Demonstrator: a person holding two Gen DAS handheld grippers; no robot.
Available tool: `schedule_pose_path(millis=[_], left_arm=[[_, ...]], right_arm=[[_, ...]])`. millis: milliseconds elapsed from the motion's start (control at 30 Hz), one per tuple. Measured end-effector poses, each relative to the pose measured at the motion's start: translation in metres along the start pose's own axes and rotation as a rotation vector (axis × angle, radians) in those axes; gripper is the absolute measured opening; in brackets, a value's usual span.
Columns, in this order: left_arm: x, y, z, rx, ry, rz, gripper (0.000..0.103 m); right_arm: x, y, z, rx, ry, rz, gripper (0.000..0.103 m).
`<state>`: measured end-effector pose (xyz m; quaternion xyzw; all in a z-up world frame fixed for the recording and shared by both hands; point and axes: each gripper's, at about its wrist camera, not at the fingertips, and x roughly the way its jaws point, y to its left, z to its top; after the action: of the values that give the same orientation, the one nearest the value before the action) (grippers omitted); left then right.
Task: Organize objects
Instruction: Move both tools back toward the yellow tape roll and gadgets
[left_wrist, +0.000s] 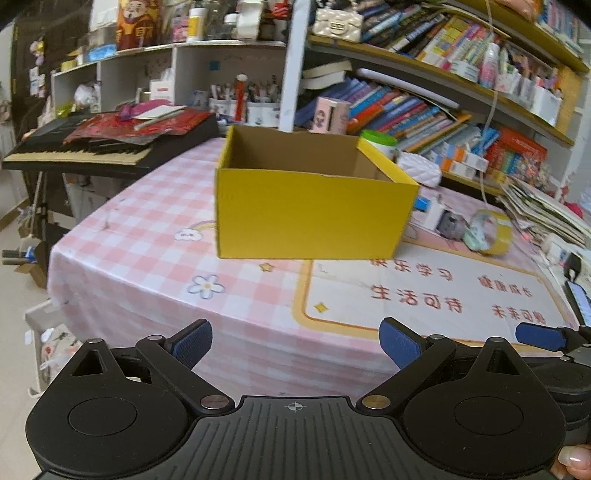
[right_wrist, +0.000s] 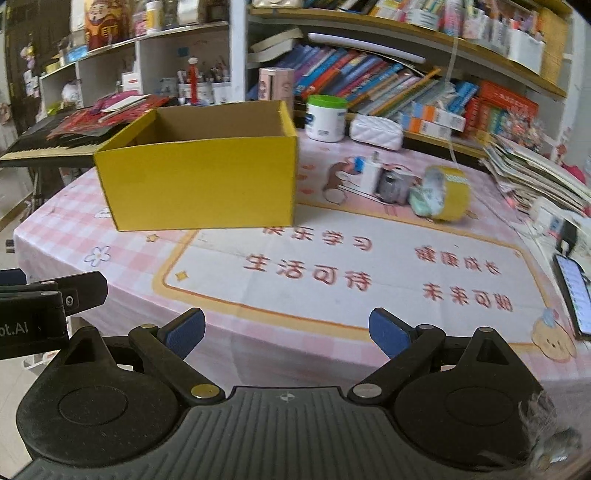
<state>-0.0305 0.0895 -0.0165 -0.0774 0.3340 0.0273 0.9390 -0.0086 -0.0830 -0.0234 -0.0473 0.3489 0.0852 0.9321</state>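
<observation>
Task looks unstarted. Yellow box (right_wrist: 199, 173) sits empty on the table (right_wrist: 110, 317); tape roll (right_wrist: 445, 192) and small items (right_wrist: 380, 181) lie just right of it. Left gripper (left_wrist: 295, 345) and right gripper (right_wrist: 286, 332) both spread, holding nothing.

Your box (right_wrist: 201, 184) is matt yellow cardboard, raw brown inside. The tablecloth (right_wrist: 110, 266) looks like smooth, faintly shiny plastic sheet. Your tape roll (right_wrist: 448, 194) is glossy. Both grippers' pads (left_wrist: 194, 341) look like ribbed blue rubber on matt black plastic.
</observation>
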Motion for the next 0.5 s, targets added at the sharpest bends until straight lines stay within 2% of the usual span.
schedule_pose_path(millis=[500], left_arm=[[0.013, -0.050, 0.004, 0.112, 0.020, -0.149, 0.099]], right_arm=[[-0.019, -0.051, -0.016, 0.109, -0.002, -0.150, 0.096]])
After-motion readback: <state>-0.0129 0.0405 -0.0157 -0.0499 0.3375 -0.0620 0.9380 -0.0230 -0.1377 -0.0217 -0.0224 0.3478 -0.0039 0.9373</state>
